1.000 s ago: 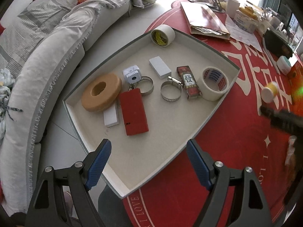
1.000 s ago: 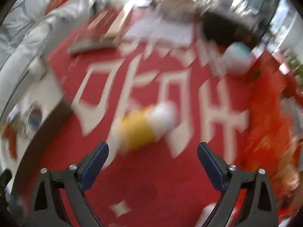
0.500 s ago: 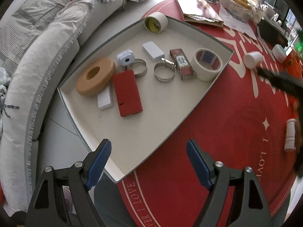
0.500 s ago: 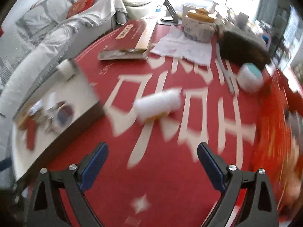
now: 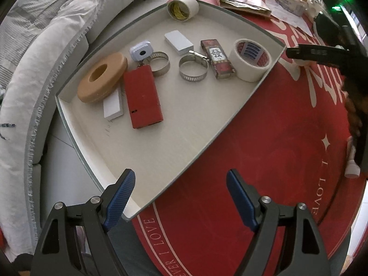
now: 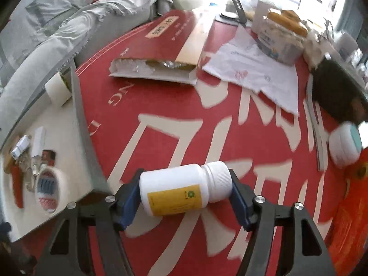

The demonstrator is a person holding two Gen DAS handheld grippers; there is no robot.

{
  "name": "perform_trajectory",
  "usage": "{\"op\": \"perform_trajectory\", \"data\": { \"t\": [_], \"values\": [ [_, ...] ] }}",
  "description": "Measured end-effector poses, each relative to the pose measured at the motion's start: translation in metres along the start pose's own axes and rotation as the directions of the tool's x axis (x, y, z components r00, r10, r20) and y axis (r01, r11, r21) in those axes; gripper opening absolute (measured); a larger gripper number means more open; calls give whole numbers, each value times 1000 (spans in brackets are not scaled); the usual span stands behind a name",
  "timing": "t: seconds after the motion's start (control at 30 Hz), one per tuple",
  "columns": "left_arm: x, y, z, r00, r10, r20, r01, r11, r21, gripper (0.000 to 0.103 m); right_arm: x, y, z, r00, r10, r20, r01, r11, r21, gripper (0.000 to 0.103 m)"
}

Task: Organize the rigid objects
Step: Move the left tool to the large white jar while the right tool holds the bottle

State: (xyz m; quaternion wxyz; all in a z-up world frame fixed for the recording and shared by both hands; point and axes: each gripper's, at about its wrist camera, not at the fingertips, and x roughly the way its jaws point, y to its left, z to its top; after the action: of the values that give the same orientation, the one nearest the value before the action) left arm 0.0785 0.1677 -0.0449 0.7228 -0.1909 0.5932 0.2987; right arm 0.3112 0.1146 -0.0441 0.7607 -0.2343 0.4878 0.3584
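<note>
A white bottle (image 6: 181, 191) with a yellow label lies sideways on the red tablecloth (image 6: 174, 119). My right gripper (image 6: 185, 185) is closing on it, one pad at its base and the other at its cap. A shallow white tray (image 5: 257, 87) to the left holds a tan ring (image 5: 102, 78), a red box (image 5: 142, 96), two hose clamps (image 5: 193, 70), a printed box (image 5: 217, 58), white blocks and two tape rolls (image 5: 251, 59). My left gripper (image 5: 180, 177) hangs open over the tray's near corner with nothing between its pads.
A red paper bag (image 6: 161, 39), loose papers (image 6: 250, 69), a food tub (image 6: 278, 36) and a black case (image 6: 338, 92) crowd the far side. A white jar with a teal lid (image 6: 345, 145) sits right. Another small white bottle (image 5: 352, 161) lies at the right edge. A grey sofa (image 5: 34, 69) runs along the left.
The right gripper swept left to the rolling white bottle and its jaws narrowed around it. The left gripper sank a little toward the tray, jaws unchanged.
</note>
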Motion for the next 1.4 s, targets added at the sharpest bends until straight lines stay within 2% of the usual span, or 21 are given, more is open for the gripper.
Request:
{"op": "perform_trajectory", "data": {
  "t": [0.07, 0.17, 0.23, 0.33, 0.43, 0.6, 0.73, 0.9, 0.93, 1.0, 1.1, 1.17, 1.23, 1.3, 1.4],
  "values": [
    [-6, -5, -2, 1000, -2, 14, 2, 1000, 14, 84, -20, -1, -15, 999, 40, 12, -40, 997, 65, 69],
    [-15, -15, -5, 999, -20, 32, 19, 999, 41, 84, -63, 4, -48, 997, 55, 51, -61, 991, 122, 69],
    [-23, -28, -9, 998, -50, 39, 46, 996, 76, 84, -99, 8, -88, 997, 38, 61, -47, 988, 149, 69],
    [-42, -60, -14, 992, -112, 60, 102, 983, 151, 84, -128, -3, -138, 998, 34, 55, -46, 971, 234, 69],
    [-57, -95, -19, 983, -170, 65, 152, 963, 221, 84, -146, -39, -195, 1000, -5, -3, 6, 916, 402, 69],
    [-73, -148, -32, 978, -196, 66, 166, 933, 319, 84, -169, -80, -250, 998, -44, -48, 63, 832, 551, 69],
    [-73, -187, -31, 980, -181, 80, 140, 919, 368, 84, -178, -94, -271, 997, -37, -69, 71, 799, 597, 69],
    [-46, -236, -12, 987, -148, 65, 113, 922, 369, 84, -183, -100, -289, 998, -14, -59, 48, 777, 628, 69],
    [-40, -243, -10, 988, -146, 57, 115, 921, 372, 91, -185, -101, -292, 998, -14, -57, 47, 772, 633, 69],
    [-34, -255, -5, 981, -183, 68, 145, 916, 374, 96, -188, -104, -298, 998, -12, -56, 45, 764, 644, 69],
    [-16, -273, 3, 988, -138, 71, 99, 912, 398, 96, -189, -112, -304, 997, -20, -69, 61, 754, 654, 69],
    [-2, -277, 7, 992, -124, 31, 102, 915, 391, 96, -188, -115, -306, 997, -18, -79, 66, 749, 659, 69],
    [1, -272, 9, 985, -171, -1, 160, 923, 350, 96, -189, -118, -307, 997, -23, -79, 69, 746, 662, 69],
    [-5, -269, 10, 977, -215, 15, 198, 922, 332, 96, -191, -120, -305, 997, -27, -75, 70, 741, 668, 69],
    [-9, -276, 15, 974, -219, 58, 184, 913, 363, 97, -192, -124, -307, 997, -23, -70, 64, 735, 675, 69]
  ]
}}
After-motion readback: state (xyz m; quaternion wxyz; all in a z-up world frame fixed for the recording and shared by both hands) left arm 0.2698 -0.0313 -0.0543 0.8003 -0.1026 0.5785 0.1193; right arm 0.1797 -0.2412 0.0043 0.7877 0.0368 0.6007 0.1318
